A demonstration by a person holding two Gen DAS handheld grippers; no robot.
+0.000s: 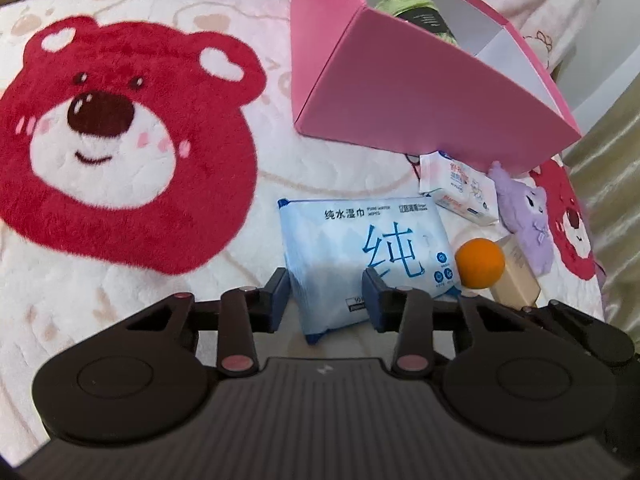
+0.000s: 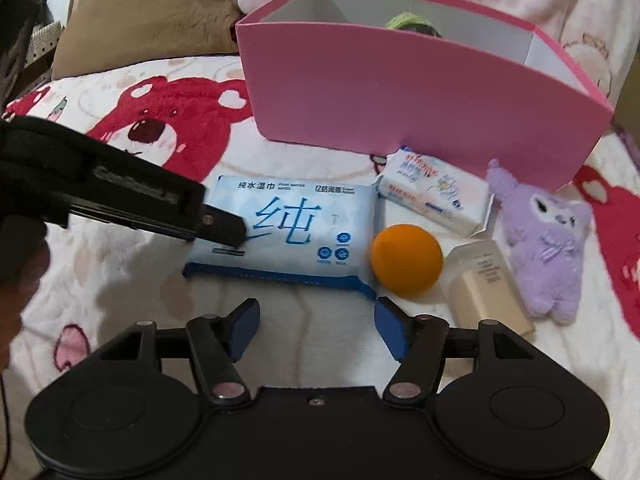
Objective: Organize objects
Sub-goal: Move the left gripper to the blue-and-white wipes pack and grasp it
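While the left hand-held gripper (image 1: 326,296) pinches the near left end of the wipes pack (image 2: 288,232), lying lengthwise across the bed before the pink box (image 2: 400,92), the right hand-held gripper (image 2: 316,328) hovers half-open and empty, just short of it.

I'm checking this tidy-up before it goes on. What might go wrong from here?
1. The left gripper pinches only one end of the blue wipes pack, so the soft pack may sag or slip when lifted.
2. The orange ball lies right beside it and could roll.
3. The pink box has tall walls that the pack could catch.
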